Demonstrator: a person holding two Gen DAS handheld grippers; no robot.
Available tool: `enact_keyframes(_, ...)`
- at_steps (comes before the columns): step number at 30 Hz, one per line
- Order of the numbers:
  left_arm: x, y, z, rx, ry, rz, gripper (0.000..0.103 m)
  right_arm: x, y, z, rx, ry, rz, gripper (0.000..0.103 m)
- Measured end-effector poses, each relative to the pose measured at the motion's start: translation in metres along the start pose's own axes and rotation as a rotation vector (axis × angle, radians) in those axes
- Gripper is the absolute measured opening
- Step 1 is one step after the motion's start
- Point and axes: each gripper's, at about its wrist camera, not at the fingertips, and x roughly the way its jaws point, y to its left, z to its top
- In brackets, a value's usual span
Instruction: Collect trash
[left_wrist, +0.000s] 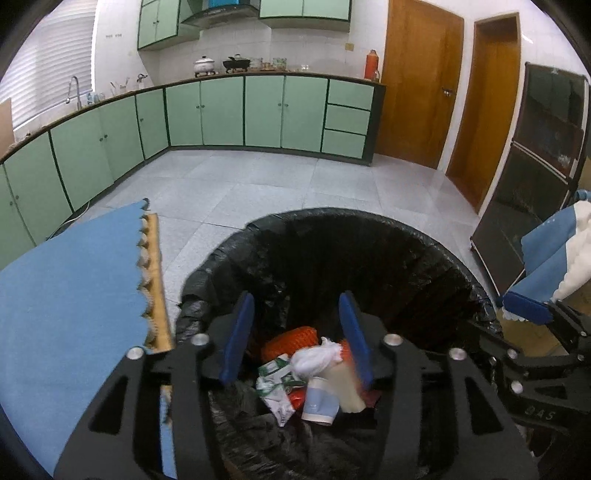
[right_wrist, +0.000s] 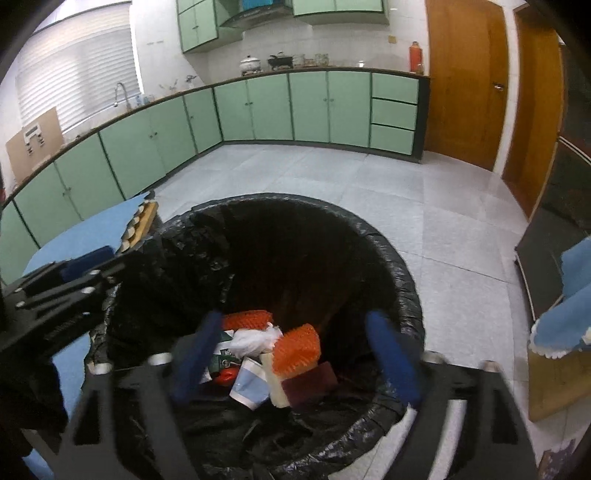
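our left gripper (left_wrist: 297, 339) – jaws apart, holding nothing | our right gripper (right_wrist: 295, 354) – jaws wide, empty | both over black-lined bin (right_wrist: 399, 258) | paper cup (left_wrist: 319, 400) inside

Black bin liner (right_wrist: 388, 258); orange mesh (right_wrist: 295, 349); pale-blue cup (right_wrist: 249, 384); mint-green cabinets (right_wrist: 273, 107).

We note the right tool's blue fingers (right_wrist: 393, 360) are blurred. The bin (right_wrist: 413, 295) near rim is cut off below. Lower trash (right_wrist: 243, 384) lies partly buried; its print is unreadable.
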Motion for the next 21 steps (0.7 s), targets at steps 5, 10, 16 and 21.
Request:
enact_keyframes(5, -0.026, 0.016, 0.004, 0.001, -0.034, 0.018, 0.073, -0.015, -0.004, 0.0, 0.052, 0.0, 0.017, 0.097)
enact_keyframes(10, -0.063, 0.035, 0.003, -0.028, -0.057, 0.045, 0.086, -0.042, 0.003, 0.005, 0.087, -0.022, 0.069, 0.097)
enact_keyframes(16, -0.109, 0.054, -0.002, -0.067, -0.076, 0.074, 0.092, -0.081, 0.031, 0.01, 0.05, -0.042, 0.116, 0.097)
enact_keyframes(21, -0.147, 0.066, -0.004, -0.105, -0.1, 0.119, 0.094, -0.113, 0.055, 0.016, 0.008, -0.073, 0.138, 0.097)
